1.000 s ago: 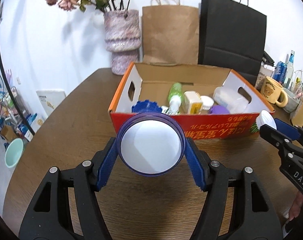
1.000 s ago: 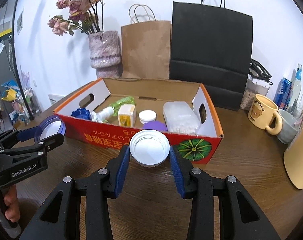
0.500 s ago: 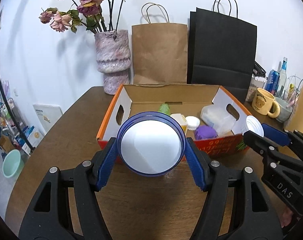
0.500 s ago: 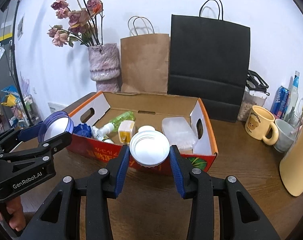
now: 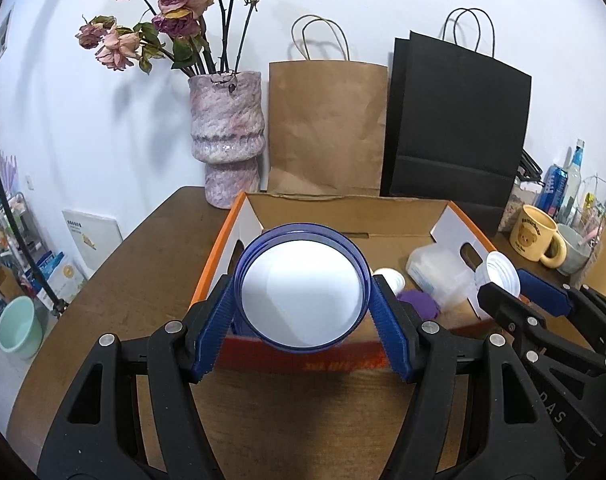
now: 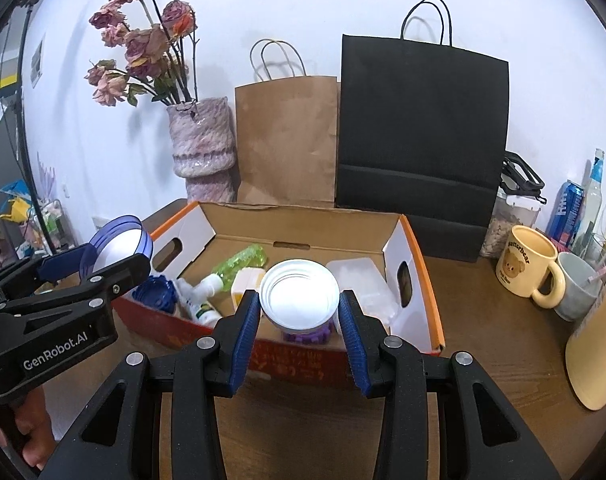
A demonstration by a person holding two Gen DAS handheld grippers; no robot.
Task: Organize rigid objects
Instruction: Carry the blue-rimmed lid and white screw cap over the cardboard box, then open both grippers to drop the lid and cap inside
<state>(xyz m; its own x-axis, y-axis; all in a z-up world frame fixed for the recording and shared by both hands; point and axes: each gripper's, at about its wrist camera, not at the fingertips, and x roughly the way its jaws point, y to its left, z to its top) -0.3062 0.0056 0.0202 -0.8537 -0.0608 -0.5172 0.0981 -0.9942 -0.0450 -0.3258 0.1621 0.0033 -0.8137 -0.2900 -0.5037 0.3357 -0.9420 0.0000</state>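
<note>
Left tongs [image 5: 301, 306] clamp a blue-rimmed lid [image 5: 301, 294] across its full width, jaws about half spread, hollow side toward the camera. Right tongs [image 6: 299, 306] pinch a smaller white cap [image 6: 299, 294], jaws nearly at their narrowest. Both pieces hang just above the near wall of the orange carton [image 6: 417, 248] on the bench [image 6: 483, 344], presumably poised for release among the bottles inside it.

Lived-in home room, wooden table [image 5: 151, 248] sitting against a white wall, dried roses standing in a pink vase [image 5: 226, 136], 2 paper shopping bags [image 5: 327, 128] leaning behind, bear mug [image 6: 529, 266] and drink can [image 6: 566, 208] crowding the edge
</note>
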